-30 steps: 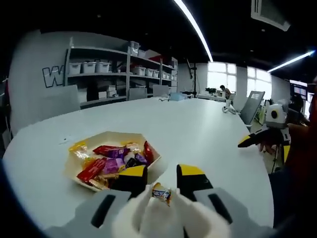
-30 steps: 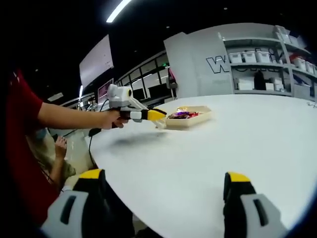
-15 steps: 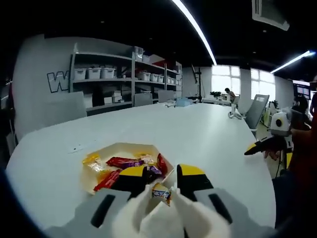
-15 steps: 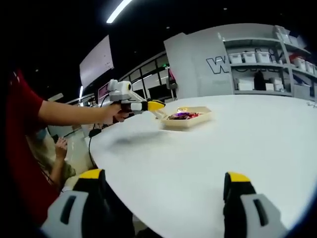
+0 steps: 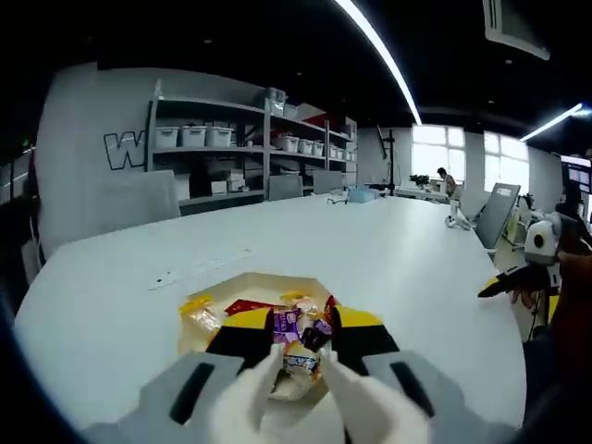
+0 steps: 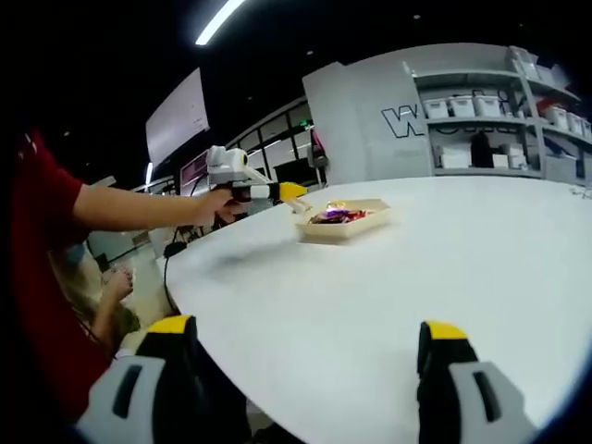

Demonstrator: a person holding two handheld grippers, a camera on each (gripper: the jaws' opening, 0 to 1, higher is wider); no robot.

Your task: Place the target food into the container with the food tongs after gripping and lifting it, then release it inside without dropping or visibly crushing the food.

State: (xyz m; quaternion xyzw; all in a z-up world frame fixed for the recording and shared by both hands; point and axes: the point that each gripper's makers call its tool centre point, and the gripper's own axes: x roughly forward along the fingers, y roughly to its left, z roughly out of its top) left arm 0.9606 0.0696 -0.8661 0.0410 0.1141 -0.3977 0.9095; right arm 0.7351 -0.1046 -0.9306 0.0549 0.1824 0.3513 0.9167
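Note:
My left gripper [image 5: 301, 321] is shut on white food tongs [image 5: 277, 388], whose tips pinch a small wrapped candy [image 5: 300, 357]. The candy hangs over the near side of a beige hexagonal container [image 5: 242, 281] holding several wrapped candies [image 5: 298, 322]. From the right gripper view, the left gripper [image 6: 280, 191], held in a person's hand, reaches over the container [image 6: 342, 225] at the far side of the white table. My right gripper [image 6: 305, 335] stands open above the table's near edge with nothing between its jaws; it also appears at the right [image 5: 518, 276].
The round white table [image 5: 370, 250] stretches wide beyond the container. Shelves with white bins [image 5: 199, 139] line the back wall. The person's red sleeve [image 6: 37, 213] and arm fill the left. Chairs [image 5: 495, 208] stand by the far side.
My left gripper has carried the tongs and candy forward and left until they hang over the container. The right gripper has stayed put.

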